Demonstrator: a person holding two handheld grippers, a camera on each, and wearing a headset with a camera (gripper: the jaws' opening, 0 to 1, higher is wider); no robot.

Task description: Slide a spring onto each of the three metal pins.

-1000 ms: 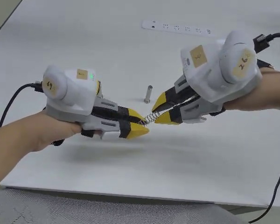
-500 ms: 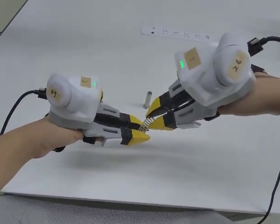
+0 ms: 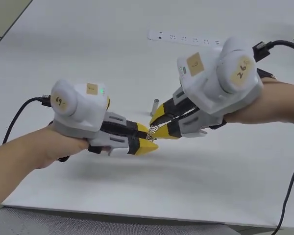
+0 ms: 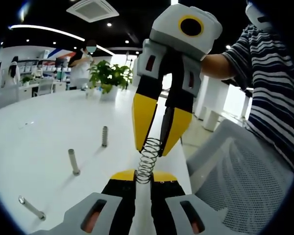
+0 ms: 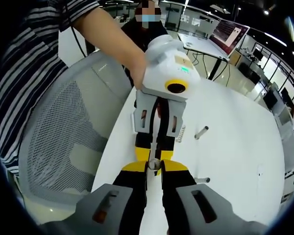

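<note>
1. The left hand-held gripper [image 3: 148,139] is closed to a narrow slit on the near end of the spring [image 3: 153,129]. In the left gripper view its own yellow tips [image 4: 143,177] are pressed against the lowest coils [image 4: 148,159].
2. The right hand-held gripper [image 3: 157,123] meets it tip to tip above the table [image 3: 88,54]. Its jaws stand narrowly apart, about the width of the coil. The far end of the spring sits between its tips [image 4: 154,148], and the jaws appear to pinch it.
3. The spring is off the table, spanning the short gap between the two grippers.
4. In the right gripper view the spring is seen end-on as a small metallic ring [image 5: 154,164] at that gripper's own tips [image 5: 154,169]. The left hand-held gripper [image 5: 154,156] sits directly beyond it.
5. A bare pin [image 4: 73,160] stands upright on the table. A farther pin [image 4: 104,136] has a ribbed outline, too small to tell whether it carries coils. A fallen pin [image 4: 32,208] lies near the view's edge.
6. In the head view one standing pin [image 3: 155,105] shows just behind the jaws. Which of the three it is cannot be told.
7. The spring's end coils are hidden inside both sets of jaws.
8. A power strip [image 3: 186,38] lies at the far edge of the table.
</note>
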